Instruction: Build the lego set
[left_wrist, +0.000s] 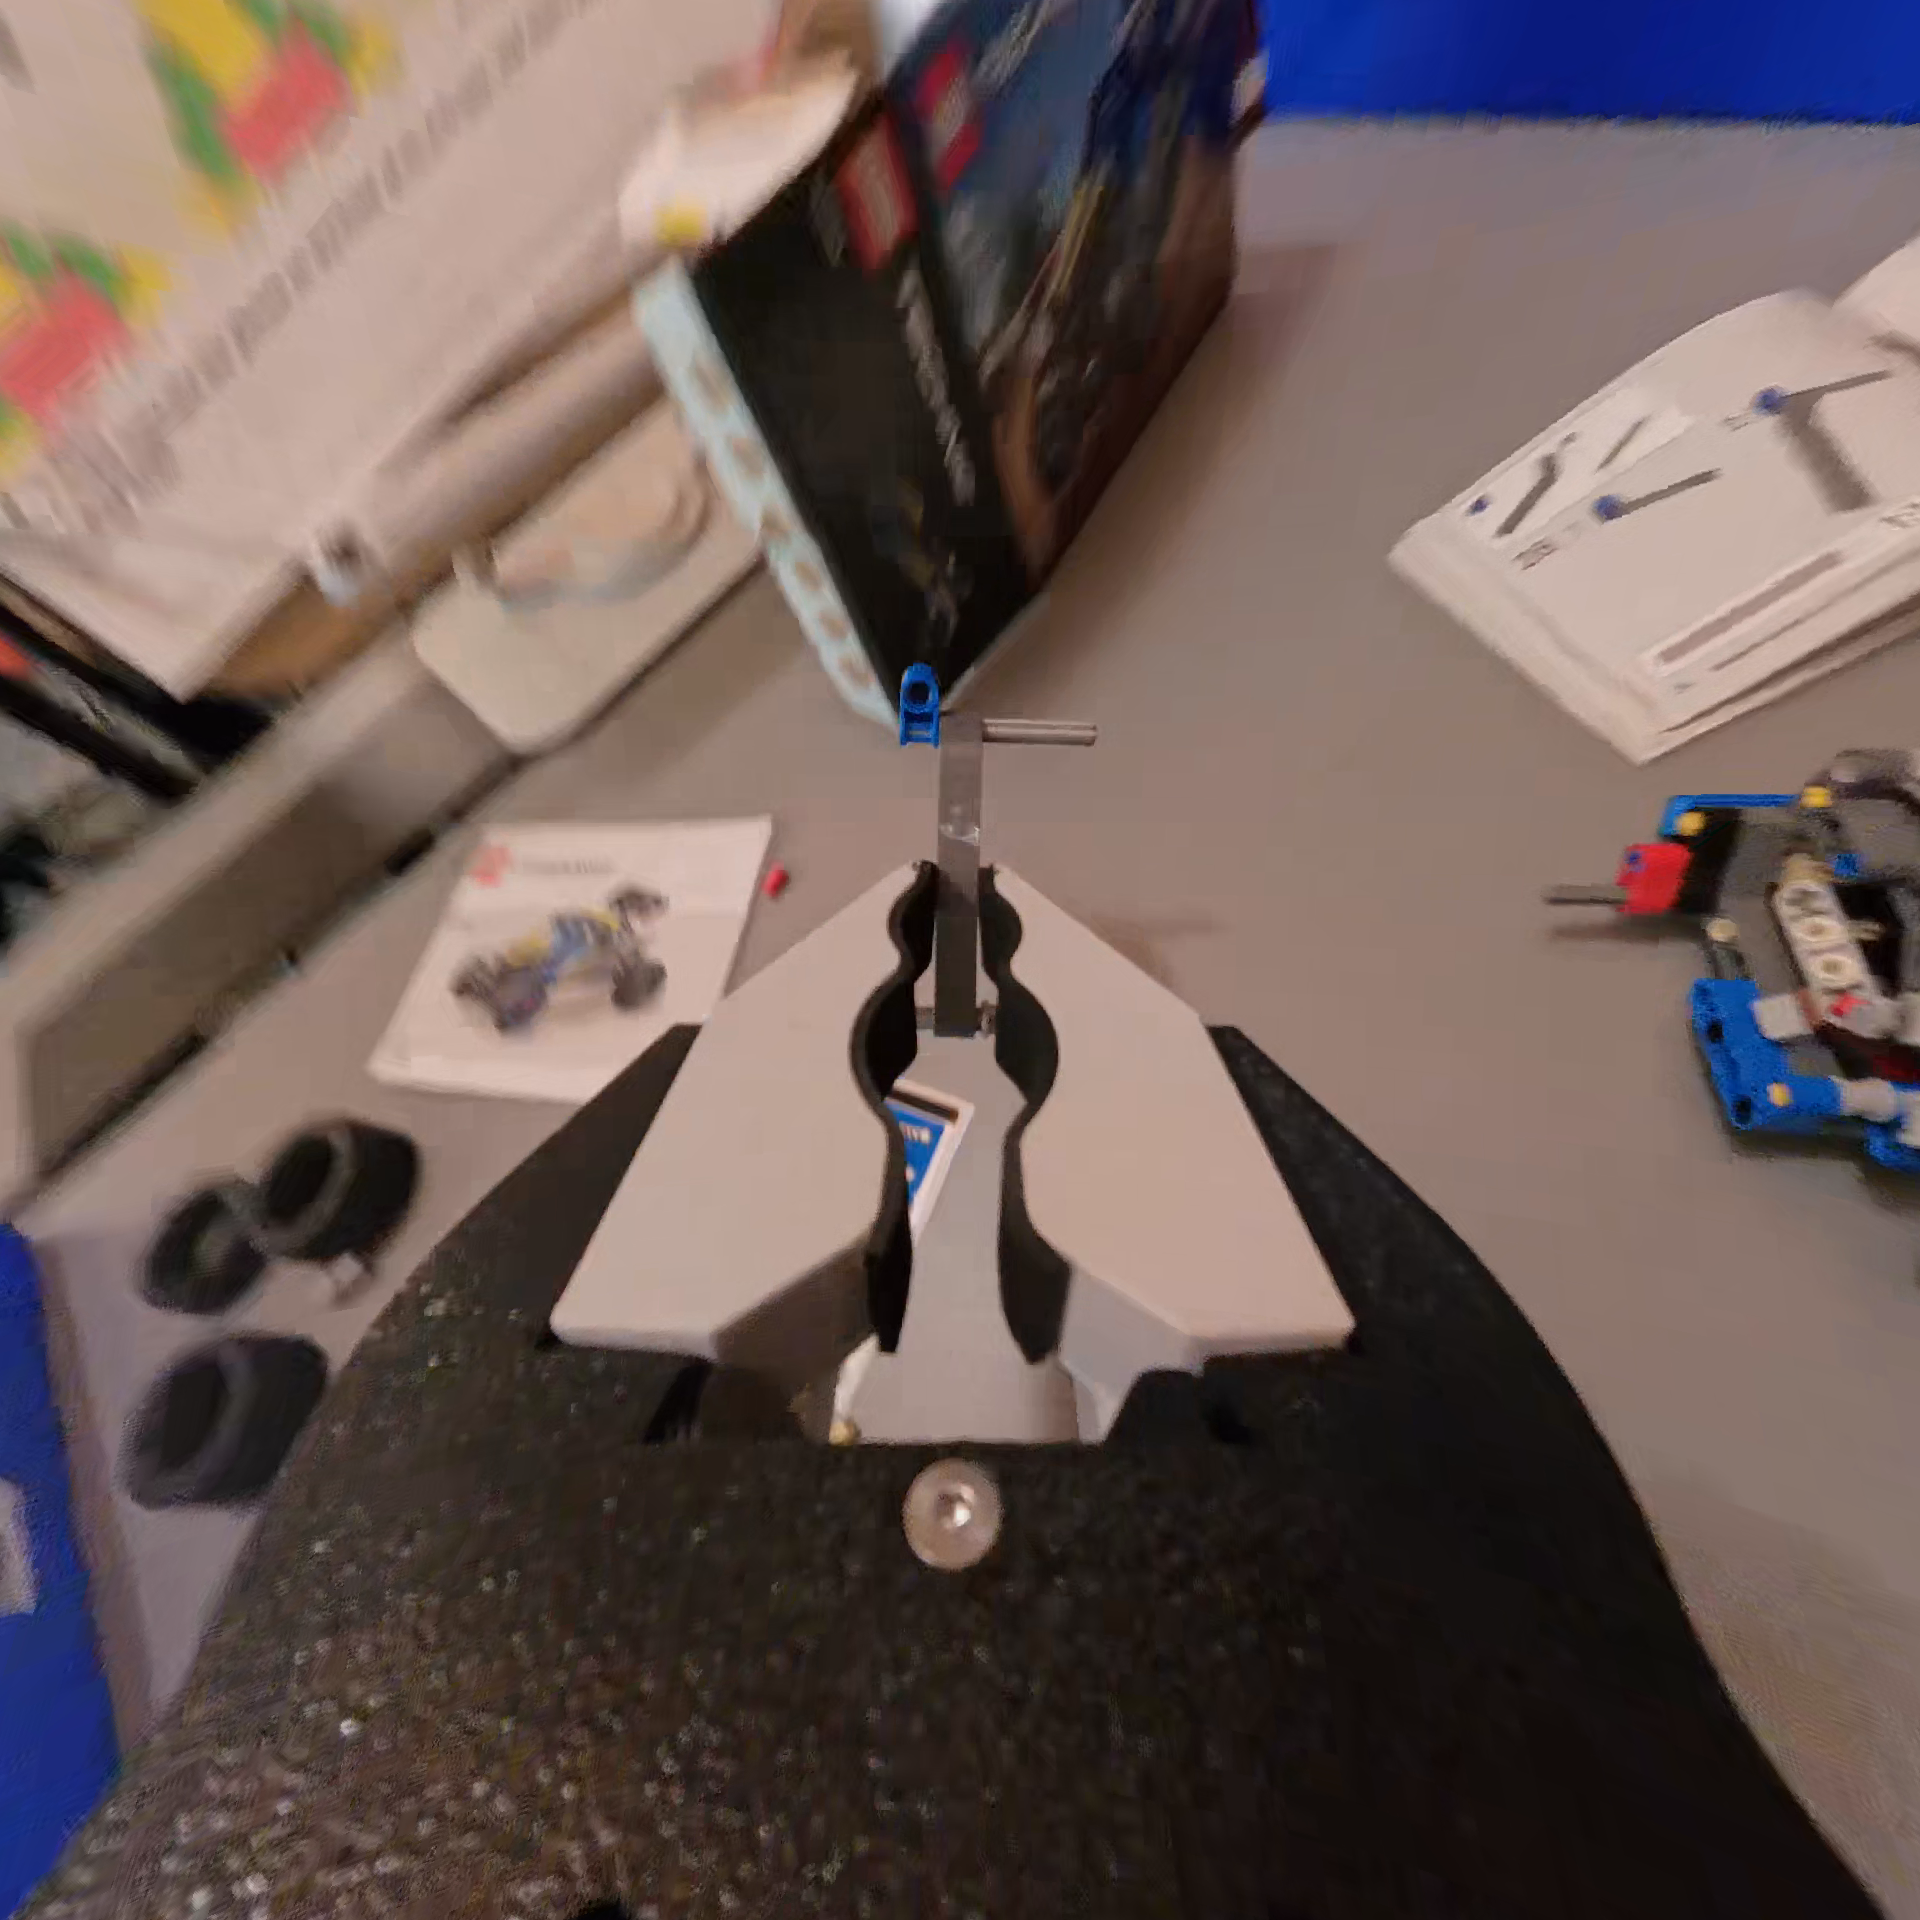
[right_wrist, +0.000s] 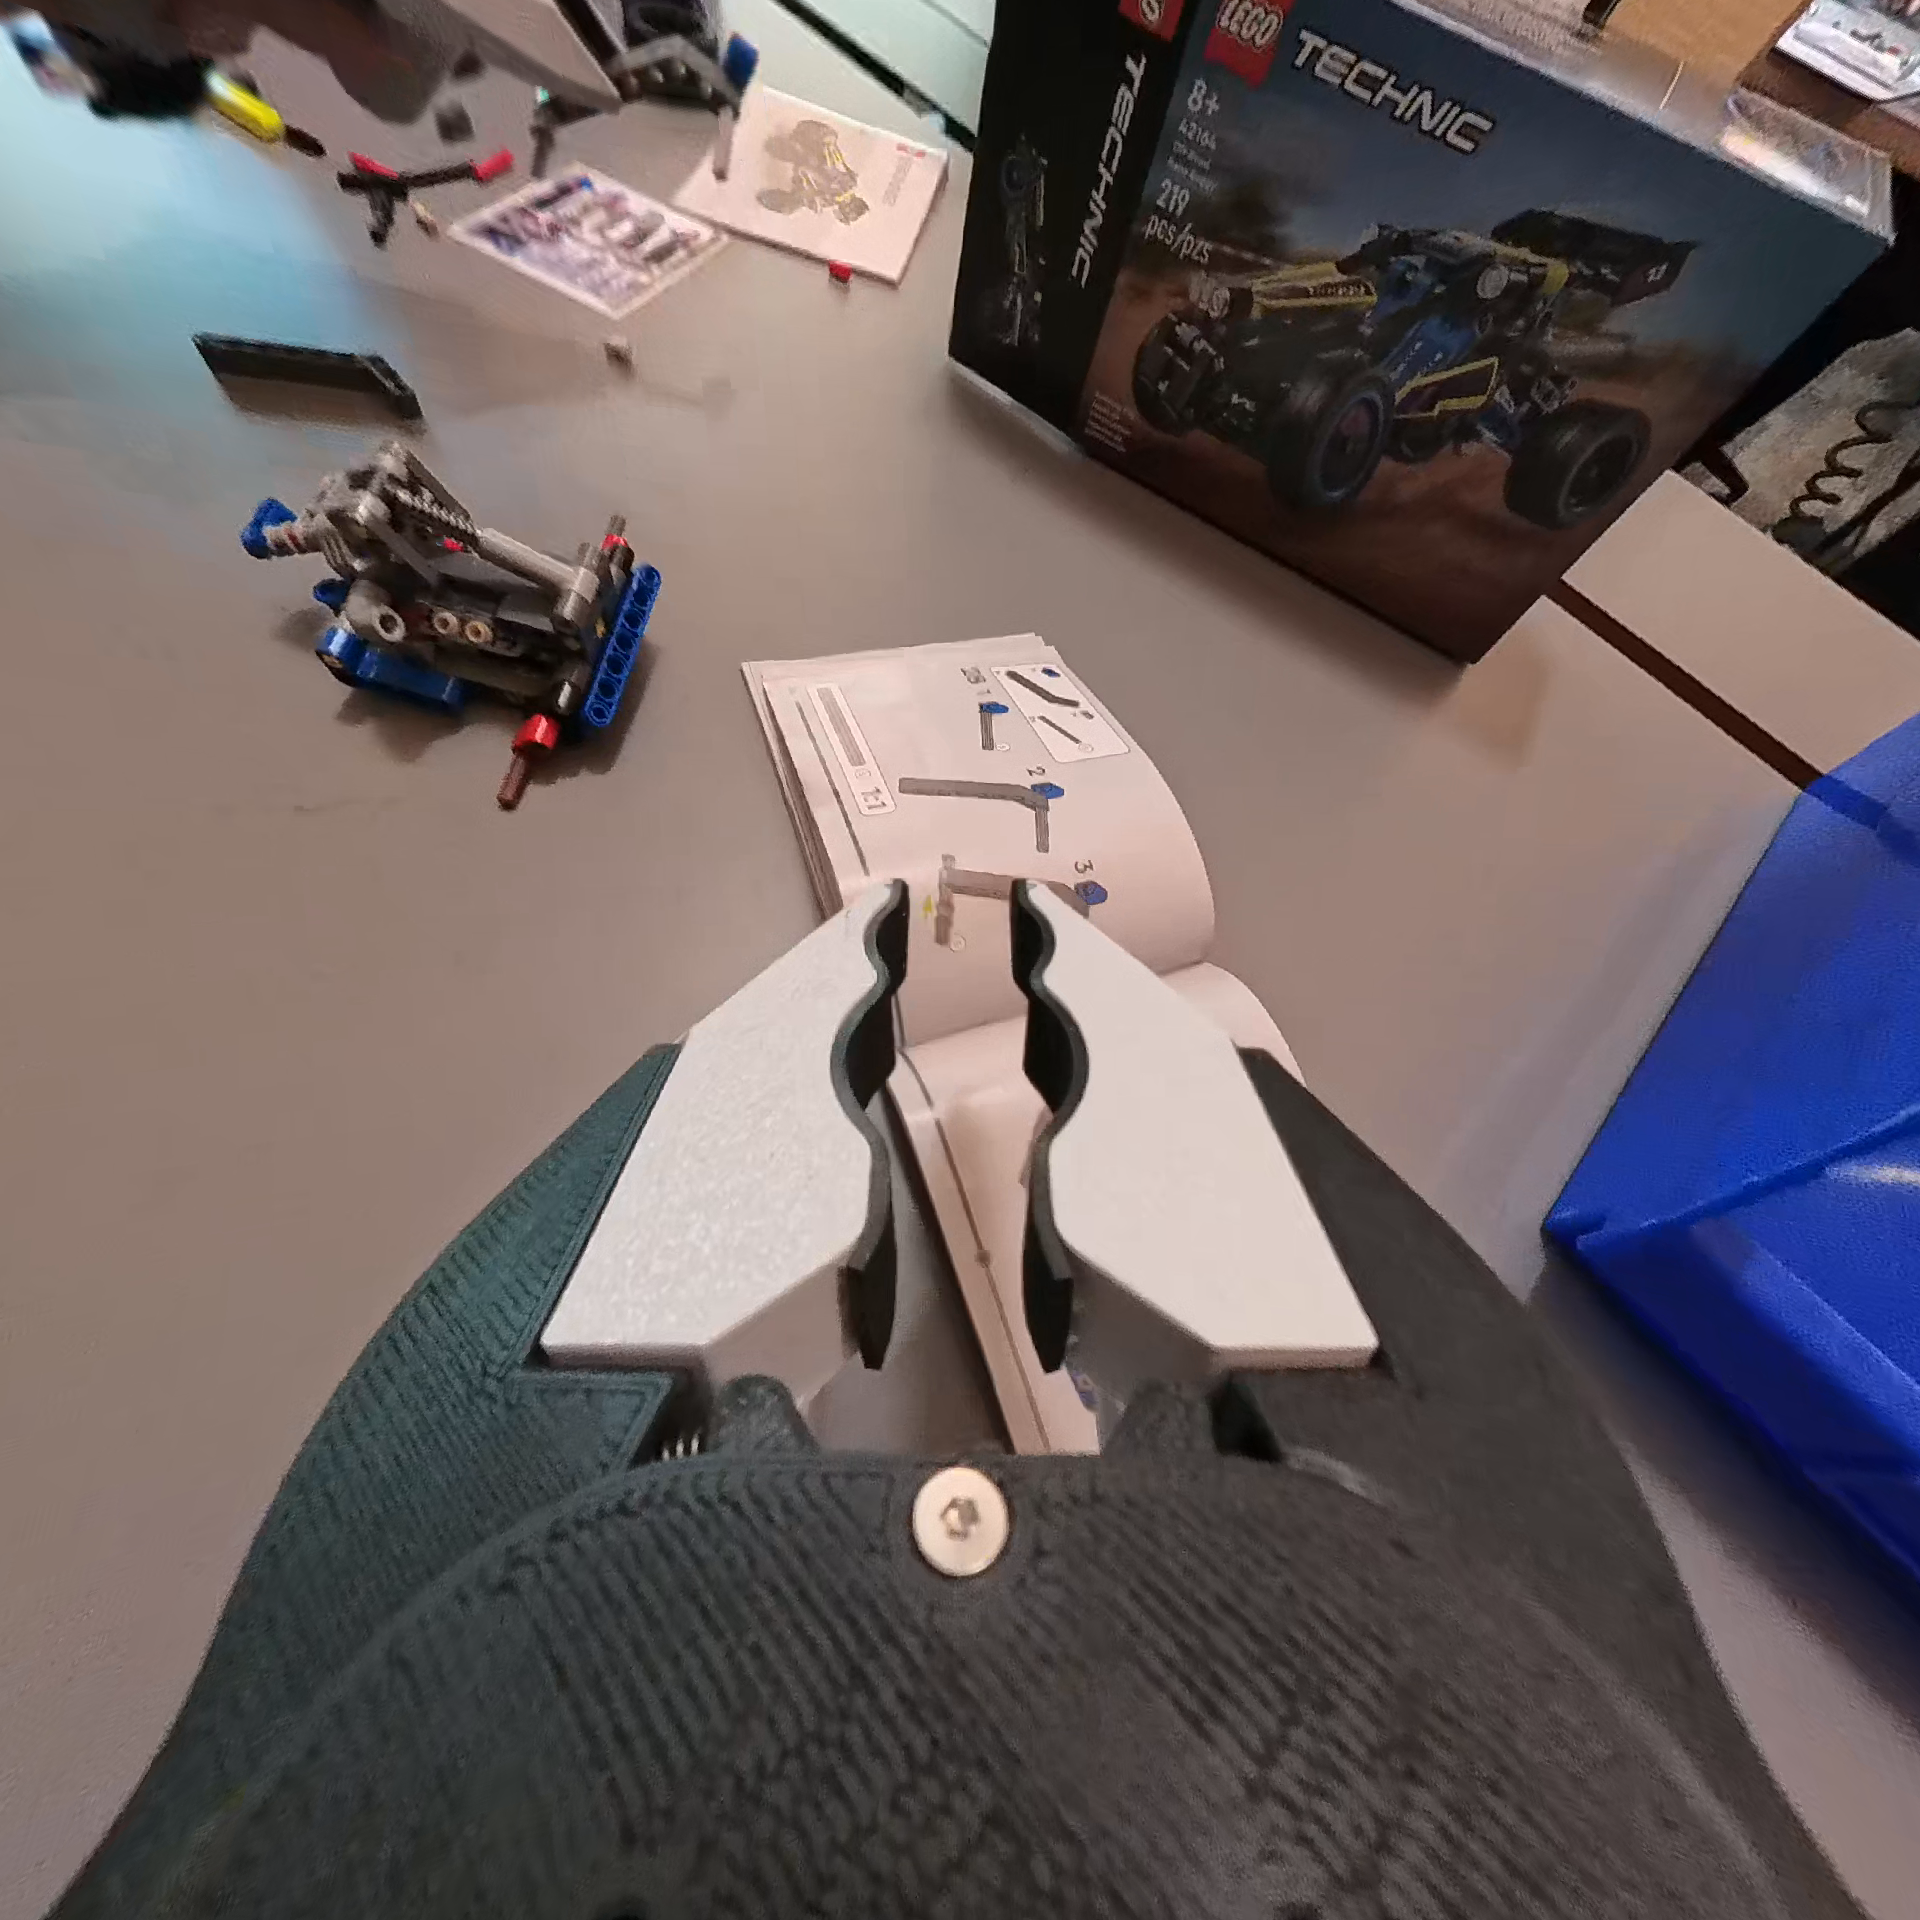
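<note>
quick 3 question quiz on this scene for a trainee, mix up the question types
1. True or false: the left gripper holds a grey beam with a blue connector at its far end.
2. What lies beneath the right gripper? A) the open instruction booklet B) the picture box C) the blue bin
3. Fill in: the right gripper's jaws stand ____, with nothing between them.

Key
1. True; the jaws are closed on the beam's sides.
2. A
3. open
</note>
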